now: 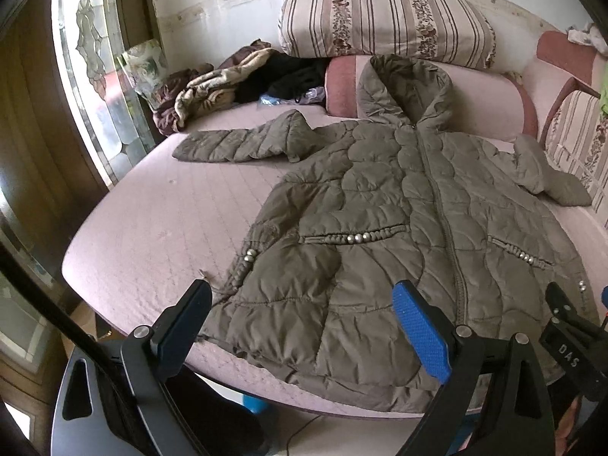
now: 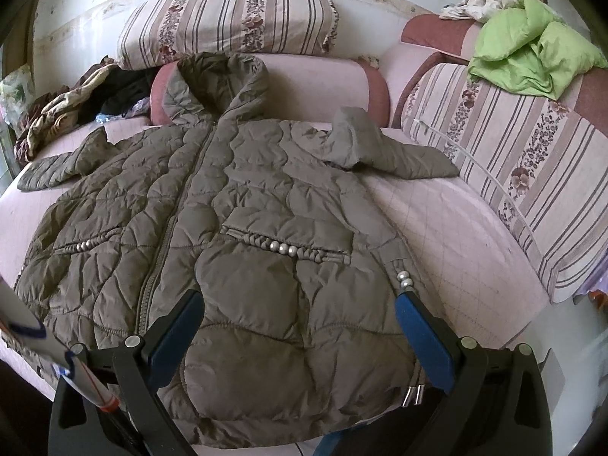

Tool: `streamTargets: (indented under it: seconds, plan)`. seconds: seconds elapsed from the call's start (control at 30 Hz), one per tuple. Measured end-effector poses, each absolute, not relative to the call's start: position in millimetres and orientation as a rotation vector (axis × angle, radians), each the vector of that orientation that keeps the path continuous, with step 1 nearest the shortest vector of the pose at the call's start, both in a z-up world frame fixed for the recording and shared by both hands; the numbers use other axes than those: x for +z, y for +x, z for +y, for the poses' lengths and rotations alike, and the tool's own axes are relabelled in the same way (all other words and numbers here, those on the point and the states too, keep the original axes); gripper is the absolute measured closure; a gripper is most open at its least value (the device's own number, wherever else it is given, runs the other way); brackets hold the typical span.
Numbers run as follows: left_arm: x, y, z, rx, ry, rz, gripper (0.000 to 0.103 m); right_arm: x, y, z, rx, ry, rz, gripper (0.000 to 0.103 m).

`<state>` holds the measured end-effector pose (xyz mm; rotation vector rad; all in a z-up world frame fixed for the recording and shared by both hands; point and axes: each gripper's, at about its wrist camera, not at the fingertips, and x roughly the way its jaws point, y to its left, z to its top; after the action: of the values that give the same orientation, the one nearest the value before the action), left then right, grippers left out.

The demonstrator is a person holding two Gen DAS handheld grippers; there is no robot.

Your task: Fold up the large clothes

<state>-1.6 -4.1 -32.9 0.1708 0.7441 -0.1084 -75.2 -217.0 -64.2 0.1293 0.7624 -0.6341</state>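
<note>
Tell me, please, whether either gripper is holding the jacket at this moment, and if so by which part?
Nothing is held. The left gripper and the right gripper are both open, poised over the hem end of the olive quilted jacket, which lies flat on the bed.

Both wrist views look from the bed's [image 1: 144,228] near edge toward the pillows, sharing the jacket [image 1: 380,209]; the left view sits further left.

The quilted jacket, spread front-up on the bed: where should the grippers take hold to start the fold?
Take the jacket by its sleeves, each gripper from its own outer side. Both lie flat and splayed outward, free of the body, ready to fold inward.
</note>
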Motion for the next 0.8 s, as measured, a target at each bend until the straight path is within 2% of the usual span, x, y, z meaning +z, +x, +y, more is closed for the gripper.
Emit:
streamTargets:
  seconds: [0.8]
  plan:
    - [-36,-1,-3,-0.061,0.188,0.749,0.007,-77,-77,-221,-0.608,0.163,0.794,0.001]
